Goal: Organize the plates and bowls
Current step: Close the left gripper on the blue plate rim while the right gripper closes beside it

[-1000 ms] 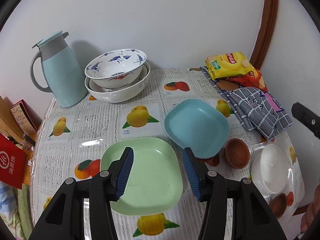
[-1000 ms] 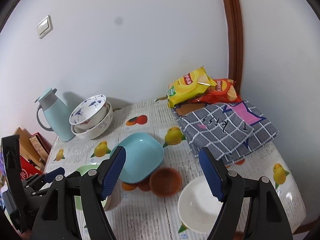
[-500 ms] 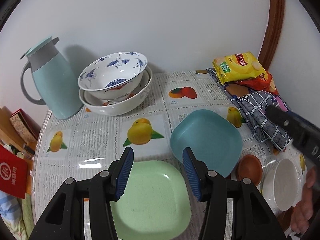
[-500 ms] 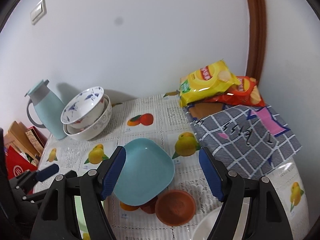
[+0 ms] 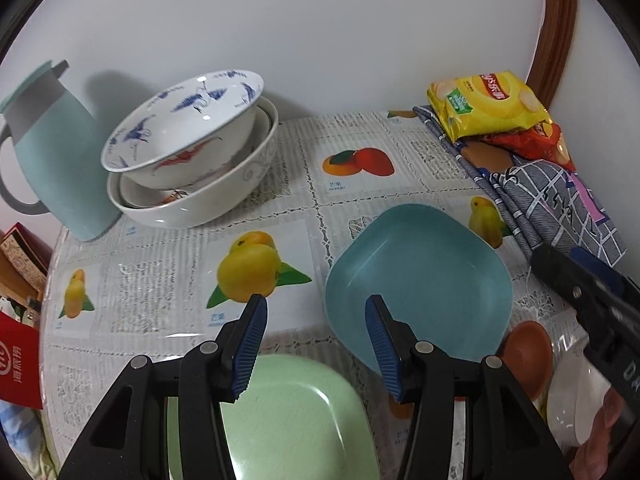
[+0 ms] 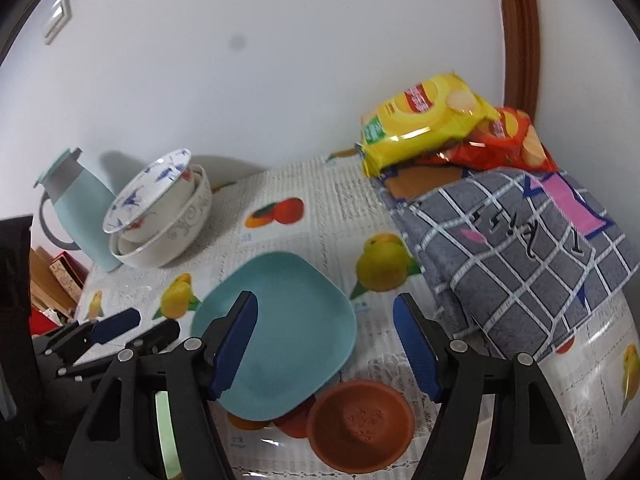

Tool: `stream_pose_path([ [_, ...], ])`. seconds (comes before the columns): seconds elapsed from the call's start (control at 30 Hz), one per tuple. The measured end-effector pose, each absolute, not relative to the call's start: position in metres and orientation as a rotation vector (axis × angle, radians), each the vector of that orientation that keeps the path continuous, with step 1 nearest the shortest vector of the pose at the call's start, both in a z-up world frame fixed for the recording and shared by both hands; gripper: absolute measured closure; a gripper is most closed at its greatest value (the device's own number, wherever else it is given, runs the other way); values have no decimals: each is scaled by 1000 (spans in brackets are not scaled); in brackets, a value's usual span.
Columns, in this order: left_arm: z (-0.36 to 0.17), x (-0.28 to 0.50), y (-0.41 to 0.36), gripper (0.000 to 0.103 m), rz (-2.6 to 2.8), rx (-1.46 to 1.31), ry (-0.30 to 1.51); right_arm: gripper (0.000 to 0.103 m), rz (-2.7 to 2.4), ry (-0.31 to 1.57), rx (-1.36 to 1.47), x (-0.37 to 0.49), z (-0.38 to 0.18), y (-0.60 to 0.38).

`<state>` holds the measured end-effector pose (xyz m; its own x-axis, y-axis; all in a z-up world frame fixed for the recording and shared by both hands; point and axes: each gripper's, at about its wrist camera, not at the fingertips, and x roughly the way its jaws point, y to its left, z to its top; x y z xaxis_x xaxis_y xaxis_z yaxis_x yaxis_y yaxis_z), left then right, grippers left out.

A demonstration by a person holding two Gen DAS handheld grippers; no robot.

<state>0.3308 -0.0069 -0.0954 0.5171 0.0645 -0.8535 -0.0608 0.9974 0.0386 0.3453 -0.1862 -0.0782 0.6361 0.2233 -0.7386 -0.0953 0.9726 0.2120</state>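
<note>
A teal square plate (image 5: 424, 280) (image 6: 288, 332) lies mid-table, its near edge resting on a small brown bowl (image 5: 528, 356) (image 6: 360, 424). A green plate (image 5: 288, 420) lies in front of it, under my left gripper (image 5: 316, 344), which is open and empty above its far edge. My right gripper (image 6: 324, 340) is open and empty, hovering over the teal plate and brown bowl. A white bowl (image 5: 576, 404) sits at the right edge. A blue-patterned bowl (image 5: 188, 136) (image 6: 152, 196) is tilted inside stacked white bowls (image 5: 224, 196) at the back left.
A pale blue jug (image 5: 52, 160) (image 6: 76, 208) stands at the back left by the wall. Snack bags (image 5: 488, 104) (image 6: 432, 120) lie on a folded grey checked cloth (image 5: 560, 208) (image 6: 516, 252) at the right. The right gripper's arm (image 5: 592, 300) reaches in from the right.
Both grippers have moved forward over the table toward the teal plate. The green plate has slid lower in the left wrist view. Both stay open.
</note>
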Motion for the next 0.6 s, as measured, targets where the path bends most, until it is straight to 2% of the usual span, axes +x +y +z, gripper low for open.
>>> stream_pose_path([
  [0.3,-123,350,-9,54,52,-40,1089,33,154,924,164,352,-97,-189],
  [0.6,-137,363,-5,54,52,-54,1127,38,127,976,123,357,-112,-183],
])
